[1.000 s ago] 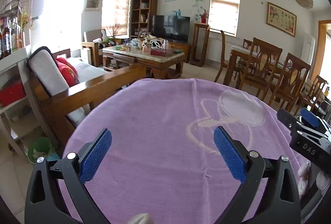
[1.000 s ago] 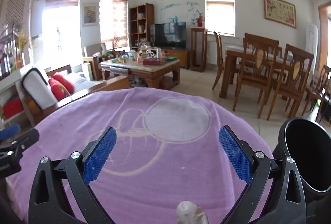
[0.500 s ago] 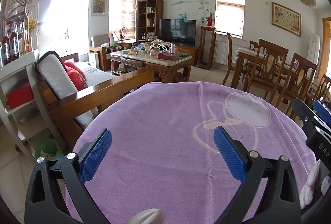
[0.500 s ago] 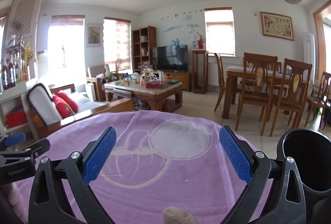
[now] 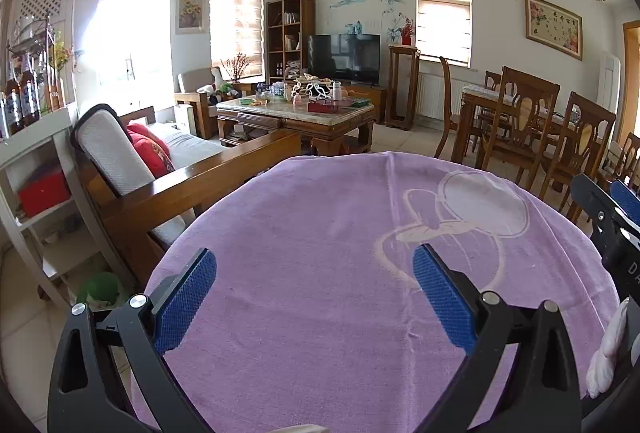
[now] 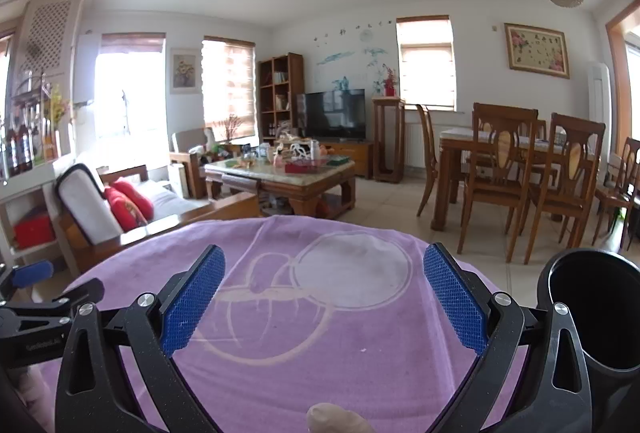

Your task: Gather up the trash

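Note:
My left gripper (image 5: 316,293) is open and empty above a round table with a purple cloth (image 5: 340,241). My right gripper (image 6: 324,295) is open and empty above the same cloth (image 6: 280,361). A black bin (image 6: 596,317) stands at the table's right edge, beside the right gripper. A pale crumpled piece (image 6: 336,420) lies at the bottom edge of the right wrist view, below the jaws. A sliver of something pale (image 5: 300,428) shows at the bottom of the left wrist view. Each gripper shows at the other view's edge (image 5: 612,217) (image 6: 36,301).
A wooden sofa with red cushions (image 5: 152,157) stands left of the table. A white shelf unit (image 5: 32,193) and a green pot (image 5: 98,291) are at far left. A cluttered coffee table (image 6: 280,173) is ahead. Dining chairs (image 6: 532,169) stand to the right.
Both grippers have tilted upward and drawn back a little, so more of the room and ceiling shows. Both stay open and empty.

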### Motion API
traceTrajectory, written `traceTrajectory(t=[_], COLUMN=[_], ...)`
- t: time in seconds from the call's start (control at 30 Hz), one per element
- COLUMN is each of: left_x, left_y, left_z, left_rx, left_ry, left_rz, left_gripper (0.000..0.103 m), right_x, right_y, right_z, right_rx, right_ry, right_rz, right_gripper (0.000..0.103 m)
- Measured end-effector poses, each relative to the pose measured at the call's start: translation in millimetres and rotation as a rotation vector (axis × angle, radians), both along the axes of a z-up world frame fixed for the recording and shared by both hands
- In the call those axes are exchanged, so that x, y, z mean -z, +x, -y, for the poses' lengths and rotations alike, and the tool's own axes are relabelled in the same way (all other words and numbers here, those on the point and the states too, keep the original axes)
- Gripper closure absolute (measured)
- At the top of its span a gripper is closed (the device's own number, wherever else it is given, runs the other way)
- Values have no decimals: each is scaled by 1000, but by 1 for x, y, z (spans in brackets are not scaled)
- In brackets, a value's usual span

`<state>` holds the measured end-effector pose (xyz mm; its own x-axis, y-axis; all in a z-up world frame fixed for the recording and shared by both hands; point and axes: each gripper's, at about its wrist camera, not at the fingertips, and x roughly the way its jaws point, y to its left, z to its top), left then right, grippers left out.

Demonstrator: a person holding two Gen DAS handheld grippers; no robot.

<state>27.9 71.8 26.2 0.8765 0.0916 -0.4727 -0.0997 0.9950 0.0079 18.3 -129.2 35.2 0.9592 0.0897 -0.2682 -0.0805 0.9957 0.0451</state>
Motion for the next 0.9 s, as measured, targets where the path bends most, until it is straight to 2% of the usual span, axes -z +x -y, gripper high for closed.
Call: traceTrajectory(t=[0.9], left_x=[-1], left_y=[-3], left_z=[-2], left_rx=[-13], left_ry=[5], left_rz=[6], left_gripper=[5], right_x=[-3], right_y=[-1], right_z=[0], right_rx=[-13], right_ry=[-3], right_rz=[-4], right_gripper=[5])
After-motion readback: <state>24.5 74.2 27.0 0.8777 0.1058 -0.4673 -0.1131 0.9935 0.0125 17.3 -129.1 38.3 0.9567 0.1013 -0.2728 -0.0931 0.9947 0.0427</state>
